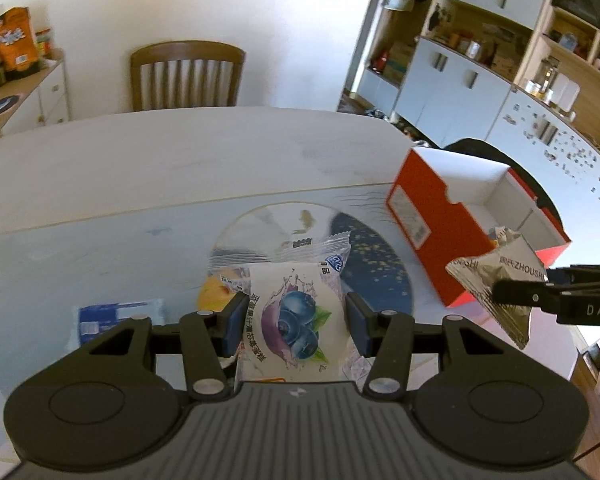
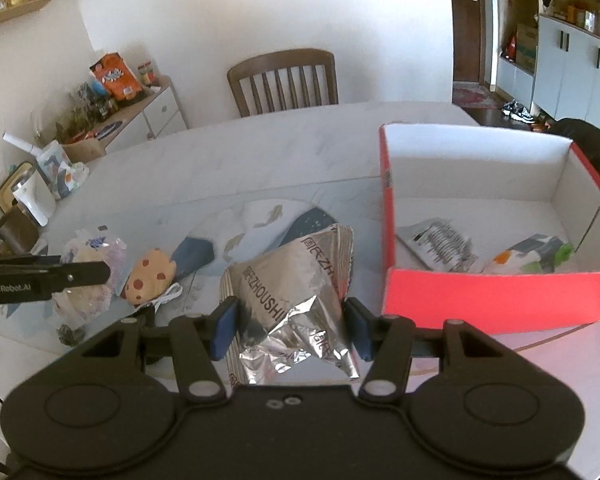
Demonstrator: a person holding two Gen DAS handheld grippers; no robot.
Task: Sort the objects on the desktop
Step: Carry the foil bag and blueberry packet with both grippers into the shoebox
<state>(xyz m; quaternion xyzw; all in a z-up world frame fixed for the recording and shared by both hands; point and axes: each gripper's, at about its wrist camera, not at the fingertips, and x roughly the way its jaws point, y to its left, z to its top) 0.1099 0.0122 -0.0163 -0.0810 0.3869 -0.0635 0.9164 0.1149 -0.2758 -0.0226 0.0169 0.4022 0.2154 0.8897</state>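
My left gripper point(image 1: 296, 322) is shut on a white snack packet with a blueberry picture point(image 1: 296, 316), held above the table. A yellow packet point(image 1: 216, 292) lies just behind its left finger. My right gripper point(image 2: 290, 328) is shut on a crumpled silver foil packet point(image 2: 292, 280), held above the table left of the red box point(image 2: 496, 296); the packet also shows in the left wrist view point(image 1: 496, 280). The open red box point(image 1: 428, 232) holds a silver packet point(image 2: 440, 244) and a green and white packet point(image 2: 536, 256).
A round blue and white mat point(image 1: 376, 264) lies on the pale table point(image 1: 180, 168). A cookie-print packet point(image 2: 150, 276) and a blue and white packet point(image 1: 116, 316) lie on the table. A wooden chair point(image 2: 284, 80) stands behind it. A kettle point(image 2: 32, 196) stands at far left.
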